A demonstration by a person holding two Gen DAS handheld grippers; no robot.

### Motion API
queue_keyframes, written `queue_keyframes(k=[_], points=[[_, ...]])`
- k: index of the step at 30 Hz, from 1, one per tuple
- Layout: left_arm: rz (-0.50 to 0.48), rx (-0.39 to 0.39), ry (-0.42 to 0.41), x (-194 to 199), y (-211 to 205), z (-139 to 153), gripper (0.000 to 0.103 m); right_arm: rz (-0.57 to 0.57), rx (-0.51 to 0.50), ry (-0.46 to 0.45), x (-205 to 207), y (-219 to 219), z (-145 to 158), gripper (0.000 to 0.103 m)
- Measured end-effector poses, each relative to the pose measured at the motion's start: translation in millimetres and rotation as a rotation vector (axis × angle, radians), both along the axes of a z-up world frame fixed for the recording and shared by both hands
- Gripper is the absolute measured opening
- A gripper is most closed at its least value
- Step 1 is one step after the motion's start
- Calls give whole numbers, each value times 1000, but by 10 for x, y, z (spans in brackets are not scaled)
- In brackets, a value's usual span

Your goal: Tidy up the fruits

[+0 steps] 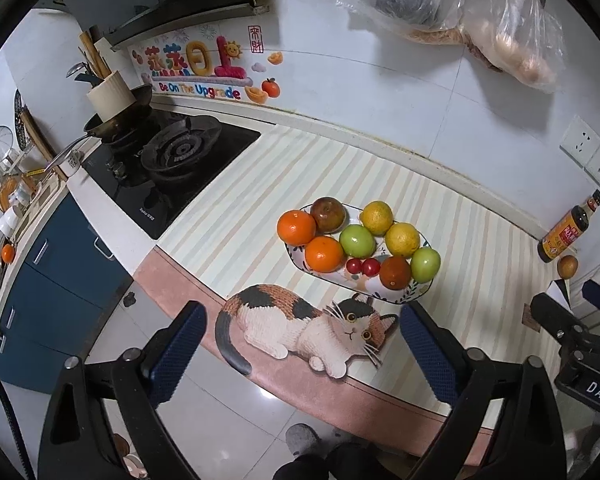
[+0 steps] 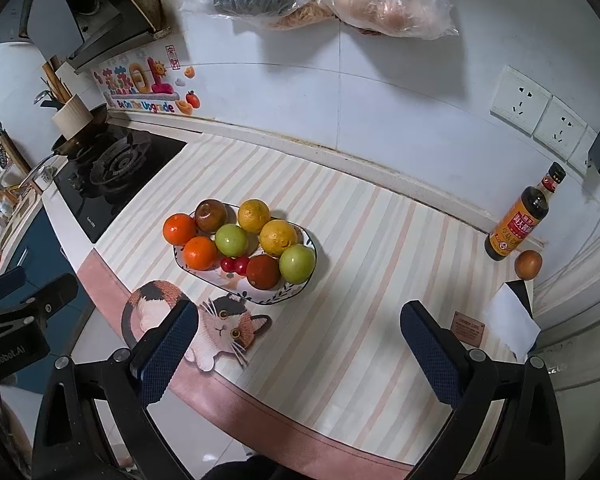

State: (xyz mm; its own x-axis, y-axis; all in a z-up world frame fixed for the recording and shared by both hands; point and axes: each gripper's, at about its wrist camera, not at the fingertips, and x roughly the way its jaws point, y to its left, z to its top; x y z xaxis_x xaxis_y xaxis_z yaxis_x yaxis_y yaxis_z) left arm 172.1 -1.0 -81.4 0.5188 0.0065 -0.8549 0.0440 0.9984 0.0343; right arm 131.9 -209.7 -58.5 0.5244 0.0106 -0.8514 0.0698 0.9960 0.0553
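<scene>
Seeing both grippers hover off the front edge of the desk (image 2: 340, 248), over the floor. Left gripper (image 1: 300, 344): jaws spread wide, nothing between them. Right gripper (image 2: 300, 344): same, spread and empty.

Fruit plate (image 1: 384, 298) sits mid-desk on the striped mat (image 1: 236, 216), its near rim just behind the cat print (image 1: 300, 328) at the front edge. On it I count two oranges, left one (image 1: 296, 227) overhanging the left rim; two green fruits (image 1: 357, 241); two yellow citrus (image 1: 376, 217); a dark brownish fruit (image 1: 329, 214) at the back; a reddish one (image 1: 395, 273) at the front; two cherry tomatoes (image 1: 363, 266) in the middle, touching.

Bare mat right of the plate out to the sauce bottle (image 2: 518, 224) and a loose brown fruit (image 2: 528, 265) beside it near the wall. Gas hob (image 1: 168, 164) borders the mat on the left.
</scene>
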Motion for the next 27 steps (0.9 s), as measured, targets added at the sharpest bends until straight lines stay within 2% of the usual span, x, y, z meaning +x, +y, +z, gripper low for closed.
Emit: queue_keyframes(k=[27], points=[[2, -15, -12, -17, 42, 28, 103, 2, 7, -10, -25, -9, 62, 103]])
